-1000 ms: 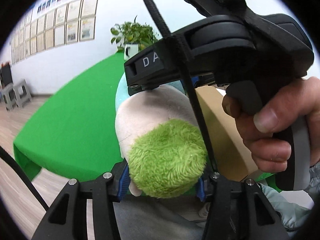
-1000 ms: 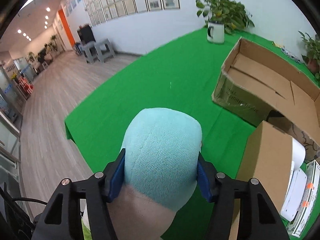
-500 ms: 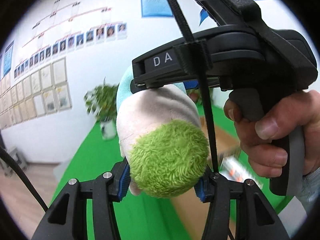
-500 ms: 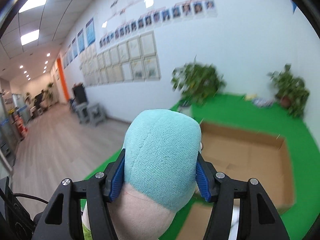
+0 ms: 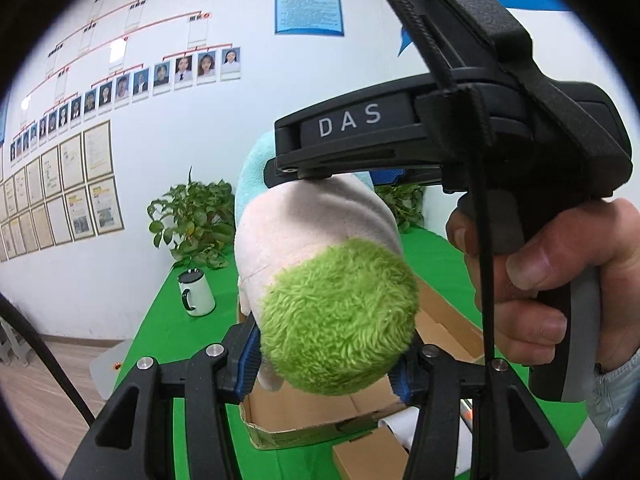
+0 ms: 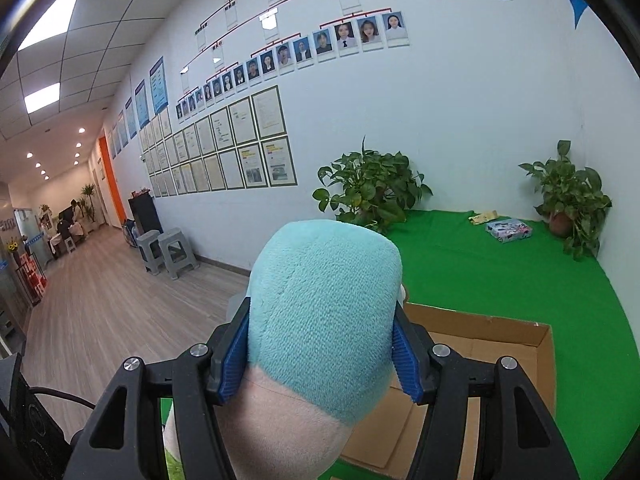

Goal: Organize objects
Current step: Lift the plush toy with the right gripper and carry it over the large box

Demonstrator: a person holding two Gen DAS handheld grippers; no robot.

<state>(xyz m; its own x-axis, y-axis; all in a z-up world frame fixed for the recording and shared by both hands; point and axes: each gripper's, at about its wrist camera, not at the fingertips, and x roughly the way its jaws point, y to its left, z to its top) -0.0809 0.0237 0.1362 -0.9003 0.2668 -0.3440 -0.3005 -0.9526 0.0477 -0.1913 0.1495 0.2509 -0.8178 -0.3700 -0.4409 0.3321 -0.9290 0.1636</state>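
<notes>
White letters "DAS" mark the black body of the right gripper (image 5: 400,178), seen in the left wrist view with a hand (image 5: 560,280) round its handle. The wall posters' writing is too small to read. Both tongs are clamped on one plush toy (image 5: 320,276): the left gripper (image 5: 326,364) pinches its fuzzy green end, the right one its pale blue end, each about half open. The toy hangs above an open cardboard box (image 6: 492,344) on the green table (image 6: 500,272). A white mug (image 5: 196,294) and potted plant (image 5: 192,220) stand at the table's far edge; another plant (image 6: 572,200) and a patterned packet (image 6: 509,230) occupy its far right corner. The toy blocks much of the box.
</notes>
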